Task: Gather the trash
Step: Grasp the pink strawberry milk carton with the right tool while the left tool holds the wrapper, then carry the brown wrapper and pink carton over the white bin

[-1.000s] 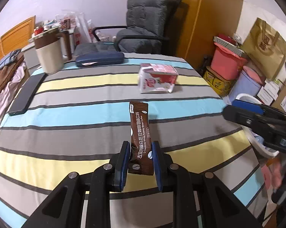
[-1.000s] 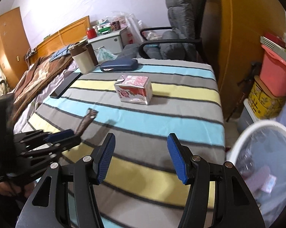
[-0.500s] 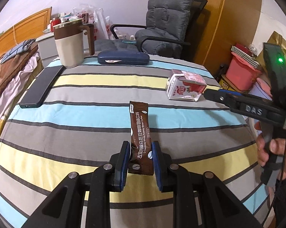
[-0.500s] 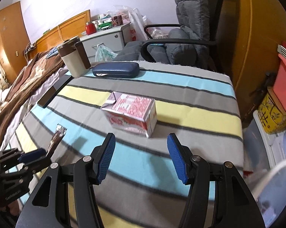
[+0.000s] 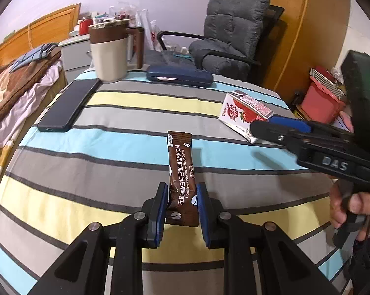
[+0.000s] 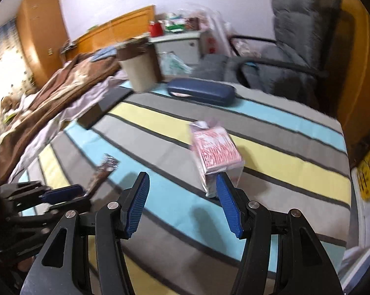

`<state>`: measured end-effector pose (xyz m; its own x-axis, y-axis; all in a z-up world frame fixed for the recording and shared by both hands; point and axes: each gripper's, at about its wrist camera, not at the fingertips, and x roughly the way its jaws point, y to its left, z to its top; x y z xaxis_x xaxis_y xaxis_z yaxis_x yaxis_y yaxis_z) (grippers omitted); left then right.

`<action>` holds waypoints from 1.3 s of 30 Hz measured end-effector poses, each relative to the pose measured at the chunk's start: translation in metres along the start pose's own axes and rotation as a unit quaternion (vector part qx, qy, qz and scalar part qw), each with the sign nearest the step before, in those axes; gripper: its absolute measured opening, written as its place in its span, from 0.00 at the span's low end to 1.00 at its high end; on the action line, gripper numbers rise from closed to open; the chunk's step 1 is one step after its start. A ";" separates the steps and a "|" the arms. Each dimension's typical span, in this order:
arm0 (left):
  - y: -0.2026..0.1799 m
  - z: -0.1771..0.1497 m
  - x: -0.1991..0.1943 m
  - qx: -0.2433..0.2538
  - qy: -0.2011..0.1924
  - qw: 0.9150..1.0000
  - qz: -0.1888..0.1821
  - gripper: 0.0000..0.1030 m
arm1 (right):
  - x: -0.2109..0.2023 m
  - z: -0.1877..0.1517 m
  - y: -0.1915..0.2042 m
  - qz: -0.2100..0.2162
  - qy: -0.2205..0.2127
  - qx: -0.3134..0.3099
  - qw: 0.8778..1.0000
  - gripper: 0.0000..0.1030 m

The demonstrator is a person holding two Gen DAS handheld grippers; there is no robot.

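Bench: striped cloth in grey, yellow and blue; bed beside it.
Chair: grey, padded, behind the far edge.
Mug: cream and brown, lidded, at the far left corner.
Phone: dark, flat along the left edge.
Case: navy, closed, at the far edge beside the mug.
Carton: strawberry print, lying on its side toward the right.
Right tongs: spread wide, nothing between the pads; the carton lies just ahead, near the right pad. Picture blurred.
Left tongs: clenched on the sachet.
Sachet: brown coffee stick, upright above the cloth, lower end between the pads.
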<state>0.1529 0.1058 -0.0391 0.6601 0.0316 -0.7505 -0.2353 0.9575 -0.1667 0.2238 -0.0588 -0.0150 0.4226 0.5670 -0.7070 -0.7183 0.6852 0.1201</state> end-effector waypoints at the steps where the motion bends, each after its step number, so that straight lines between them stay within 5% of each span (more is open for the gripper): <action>1: 0.002 -0.001 0.000 -0.003 0.000 1.000 0.001 0.23 | -0.003 0.001 0.002 -0.004 -0.005 -0.003 1.000 0.57; 6: 0.008 -0.002 -0.001 -0.008 0.000 1.000 -0.001 0.23 | -0.009 0.007 -0.011 -0.050 -0.028 0.017 0.998 0.57; 17: 0.007 -0.001 0.010 -0.009 0.009 1.000 -0.009 0.23 | 0.025 0.015 -0.018 -0.062 0.013 0.018 0.998 0.56; 19: 0.007 -0.001 0.010 -0.009 0.008 1.000 -0.009 0.23 | 0.022 0.013 -0.017 -0.056 0.010 0.026 0.998 0.39; 39: -0.035 -0.015 -0.030 0.025 -0.009 0.999 -0.020 0.23 | -0.054 -0.038 -0.001 -0.063 -0.026 0.084 0.994 0.38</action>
<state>0.1307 0.0674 -0.0202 0.6810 -0.0030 -0.7323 -0.1728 0.9711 -0.1647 0.1807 -0.1074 -0.0038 0.5352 0.4914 -0.6871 -0.5568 0.8169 0.1505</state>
